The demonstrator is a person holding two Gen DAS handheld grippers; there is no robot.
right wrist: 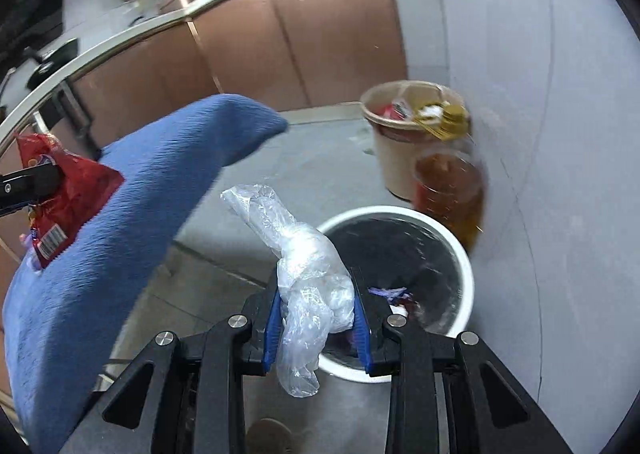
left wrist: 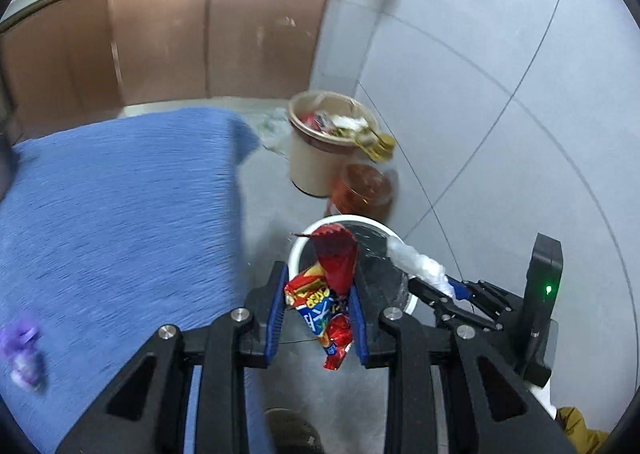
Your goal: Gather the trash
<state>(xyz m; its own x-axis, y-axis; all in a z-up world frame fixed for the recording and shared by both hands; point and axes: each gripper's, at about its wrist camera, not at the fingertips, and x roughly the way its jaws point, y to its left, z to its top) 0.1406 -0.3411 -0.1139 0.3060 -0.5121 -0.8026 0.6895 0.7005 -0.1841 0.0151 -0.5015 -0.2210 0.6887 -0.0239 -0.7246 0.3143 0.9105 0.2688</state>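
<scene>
My left gripper (left wrist: pixel 318 296) is shut on a red snack wrapper (left wrist: pixel 330 286) and holds it above the near rim of a white trash bin (left wrist: pixel 298 250) with a black liner. The wrapper also shows in the right wrist view (right wrist: pixel 60 194). My right gripper (right wrist: pixel 316 308) is shut on a crumpled clear plastic bag (right wrist: pixel 308 274) and holds it just left of and above the white bin (right wrist: pixel 460 254). Some scraps lie inside the bin. In the left wrist view the right gripper (left wrist: pixel 448 290) with the clear bag (left wrist: pixel 416 262) is over the bin's right rim.
A table under a blue cloth (left wrist: pixel 120 214) stands to the left, with a purple wrapper (left wrist: pixel 22 350) on it. A beige bin full of trash (left wrist: pixel 320 158) and an amber oil jug (left wrist: pixel 364 190) stand behind the white bin by the wall. Brown cabinets (left wrist: pixel 160 34) line the back.
</scene>
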